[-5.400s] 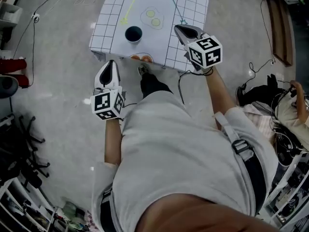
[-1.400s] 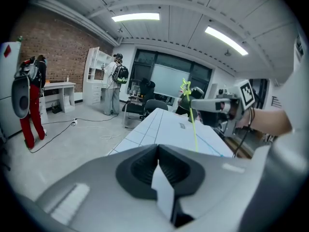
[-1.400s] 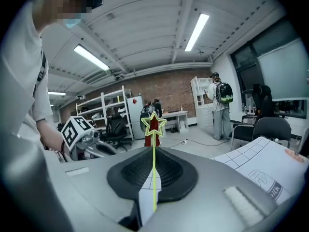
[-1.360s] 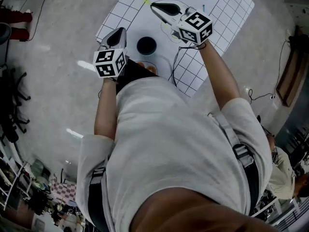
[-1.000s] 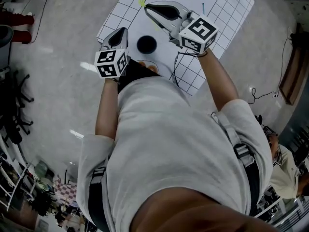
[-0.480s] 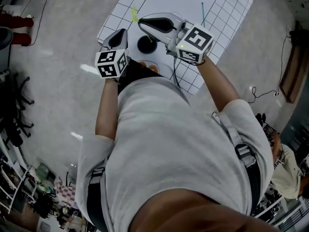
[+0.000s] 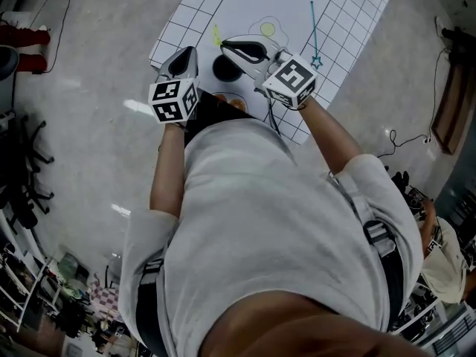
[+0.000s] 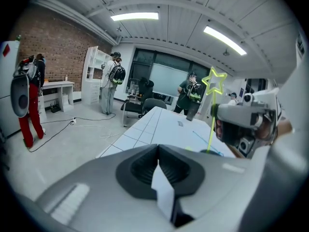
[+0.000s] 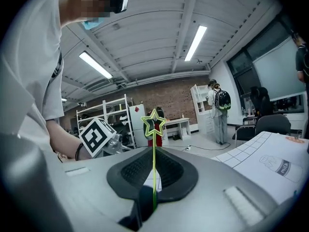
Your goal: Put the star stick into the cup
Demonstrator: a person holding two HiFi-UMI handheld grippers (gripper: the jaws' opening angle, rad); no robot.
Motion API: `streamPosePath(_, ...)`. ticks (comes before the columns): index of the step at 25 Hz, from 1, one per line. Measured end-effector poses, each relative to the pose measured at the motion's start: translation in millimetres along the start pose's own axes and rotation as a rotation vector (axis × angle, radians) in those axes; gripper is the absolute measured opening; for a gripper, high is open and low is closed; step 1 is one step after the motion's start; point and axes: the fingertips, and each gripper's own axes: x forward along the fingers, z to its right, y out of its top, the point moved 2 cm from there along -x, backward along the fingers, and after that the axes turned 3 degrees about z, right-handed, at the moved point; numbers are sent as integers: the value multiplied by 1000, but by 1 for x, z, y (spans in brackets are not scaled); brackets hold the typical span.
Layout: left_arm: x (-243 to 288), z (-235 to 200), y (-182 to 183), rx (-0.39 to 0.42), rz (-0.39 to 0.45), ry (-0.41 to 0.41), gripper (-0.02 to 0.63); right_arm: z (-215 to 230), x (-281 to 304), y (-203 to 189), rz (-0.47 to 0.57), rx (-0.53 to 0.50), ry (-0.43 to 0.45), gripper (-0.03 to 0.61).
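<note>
Right gripper: we see the right gripper clenched on the green star stick, with the thin shaft pinched tight between its pads.
Star stick: it stands nearly upright in that grip, star end on top and well above the jaws. It is in the air over the near-left part of the desk.
Cup: the black cup stands on the desk near its near edge, right under the right gripper and partly covered by it.
Stick and cup: from the left gripper view we follow the shaft down to the cup's rim, but we cannot tell if its tip is inside.
Left gripper: the left gripper has its jaws pressed together with nothing between them. It hovers over the near-left corner of the desk, just left of the cup and not touching it.
Blue stick: a blue star stick lies flat on the desk toward its right edge, star end pointing to the near edge and well apart from the cup.
Desk top: white, ruled in a grid.
</note>
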Motion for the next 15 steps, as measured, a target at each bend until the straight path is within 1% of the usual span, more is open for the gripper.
streamPosePath(6,-1,0,-4,-5,-10,2,3,3,-3,-15,-59,-9,-17,17)
streamPosePath(10,2,2,-6,3,-21,-3,3,9,-3,-25,-102,2,-31,23)
streamPosePath(11,3,3,-6,5,-24,-6,3,10,-4,-28,-114,5,-36,31)
streamPosePath(15,7,5,-6,12,-31,-15,3,16,-10,-34,-144,9,-56,100)
